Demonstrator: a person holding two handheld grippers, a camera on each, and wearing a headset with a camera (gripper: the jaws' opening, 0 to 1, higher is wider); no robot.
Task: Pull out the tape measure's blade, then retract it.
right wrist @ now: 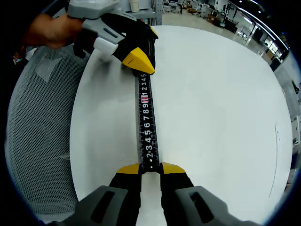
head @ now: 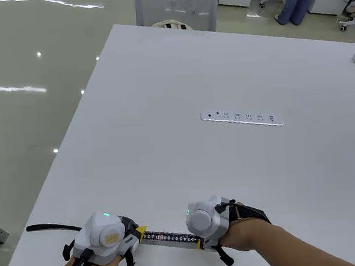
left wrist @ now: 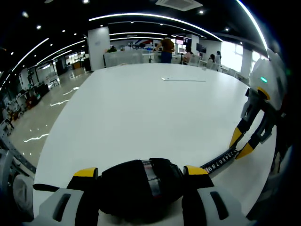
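Head view, 7 o'clock, near the front edge of the white bench (head: 222, 76): the left gripper (left wrist: 141, 171), its yellow-tipped jaws clamped on either side of the rounded black tape measure case (left wrist: 141, 188). Just toward 3 o'clock from it: the right gripper (right wrist: 150, 167), jaws closed on the end of the black numbered blade (right wrist: 146, 117). The blade is drawn out and spans the gap between the two grippers. A slim white power strip (head: 242, 118) lies well apart toward 12 o'clock; a grey mesh chair back (right wrist: 42, 141) stands at 9 o'clock in the right gripper view
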